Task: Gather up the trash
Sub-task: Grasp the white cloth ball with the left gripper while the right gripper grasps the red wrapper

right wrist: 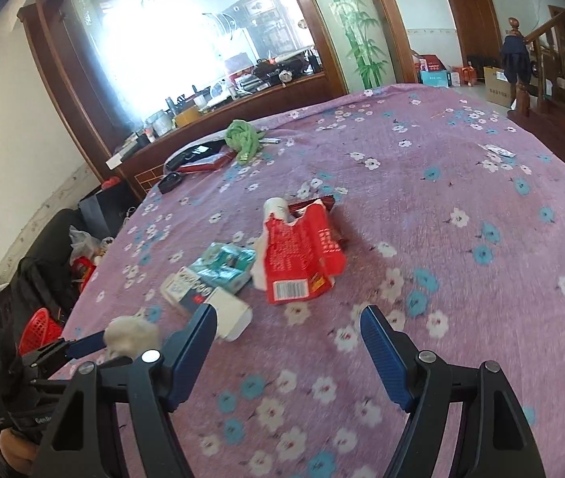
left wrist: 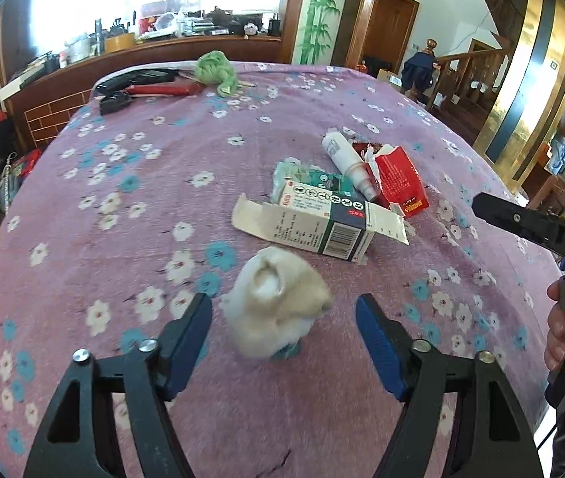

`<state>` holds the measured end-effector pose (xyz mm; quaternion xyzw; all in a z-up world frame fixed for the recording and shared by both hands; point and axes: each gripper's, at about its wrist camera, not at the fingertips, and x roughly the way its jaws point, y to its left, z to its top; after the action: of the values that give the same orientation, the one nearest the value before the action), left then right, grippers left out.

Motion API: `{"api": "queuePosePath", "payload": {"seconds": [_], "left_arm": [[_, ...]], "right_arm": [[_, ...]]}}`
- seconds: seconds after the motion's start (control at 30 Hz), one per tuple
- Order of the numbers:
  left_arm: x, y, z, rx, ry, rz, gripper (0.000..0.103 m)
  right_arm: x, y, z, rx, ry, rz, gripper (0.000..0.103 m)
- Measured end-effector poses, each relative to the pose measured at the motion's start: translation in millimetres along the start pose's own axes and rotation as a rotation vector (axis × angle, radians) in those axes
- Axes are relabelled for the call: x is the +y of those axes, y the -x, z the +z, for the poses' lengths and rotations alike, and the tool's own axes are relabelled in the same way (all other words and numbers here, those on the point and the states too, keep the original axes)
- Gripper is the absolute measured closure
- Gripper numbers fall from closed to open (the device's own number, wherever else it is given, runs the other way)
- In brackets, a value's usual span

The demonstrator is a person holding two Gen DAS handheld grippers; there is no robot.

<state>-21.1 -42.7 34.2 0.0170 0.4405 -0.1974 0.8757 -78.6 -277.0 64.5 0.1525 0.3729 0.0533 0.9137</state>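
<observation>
Floral tablecloth: torn cartons; both grippers' jaws apart, tissue wad between left's.

You stand in a home's living room: floral-clothed table, cluttered wooden sideboard, staircase banister, bamboo-painted panel.

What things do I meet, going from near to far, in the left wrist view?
Left gripper → white wad → white box → white bottle → green cloth
</observation>
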Motion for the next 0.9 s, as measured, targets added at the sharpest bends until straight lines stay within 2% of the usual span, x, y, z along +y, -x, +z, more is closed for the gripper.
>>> {"api": "queuePosePath", "payload": {"seconds": [0.03, 0.07, 0.17, 0.23, 0.33, 0.43, 0.5, 0.57, 0.63, 0.67, 0.73, 0.9], "left_arm": [[-0.6, -4.0, 0.9, 0.008, -0.002, 0.007, 0.053], [-0.9, -8.1, 1.0, 0.015, -0.004, 0.016, 0.059], [-0.1, -11.5, -0.2, 0.009, -0.012, 0.02, 0.065], [2.4, -13.6, -1.5, 0.012, -0.012, 0.018, 0.065], [7.6, -17.1, -2.6, 0.023, 0.01, -0.001, 0.066], [12.6, -19.9, -2.6, 0.031, 0.032, -0.024, 0.065], [12.8, -20.3, -2.4, 0.033, 0.034, -0.028, 0.065], [13.5, -21.1, -2.2, 0.037, 0.037, -0.032, 0.065], [14.0, -21.5, -2.1, 0.038, 0.04, -0.036, 0.065], [14.2, -21.8, -1.7, 0.038, 0.042, -0.037, 0.065], [13.9, -21.7, -2.1, 0.035, 0.042, -0.037, 0.065], [15.1, -13.8, -5.5, 0.016, 0.046, -0.04, 0.069]], "right_arm": [[-1.6, -4.4, 2.4, 0.003, 0.007, 0.0, 0.026], [-2.4, -7.7, 3.9, 0.004, 0.01, -0.006, 0.026], [-6.6, -21.7, 11.8, 0.011, 0.021, -0.019, 0.026], [-9.2, -33.6, 18.5, 0.022, 0.027, -0.03, 0.026], [-15.3, -52.9, 30.8, 0.037, 0.017, -0.029, 0.036], [-19.6, -71.0, 40.4, 0.055, 0.001, 0.0, 0.039], [-20.4, -83.7, 43.3, 0.075, 0.002, 0.004, 0.047], [-20.9, -94.0, 42.5, 0.098, 0.008, -0.004, 0.059], [-22.5, -102.4, 39.4, 0.12, 0.001, -0.011, 0.065], [-22.6, -103.3, 37.4, 0.119, -0.001, -0.011, 0.074], [-22.2, -99.0, 34.4, 0.102, 0.003, -0.009, 0.081], [-18.6, -71.6, 26.6, 0.041, -0.007, -0.004, 0.083]]}}
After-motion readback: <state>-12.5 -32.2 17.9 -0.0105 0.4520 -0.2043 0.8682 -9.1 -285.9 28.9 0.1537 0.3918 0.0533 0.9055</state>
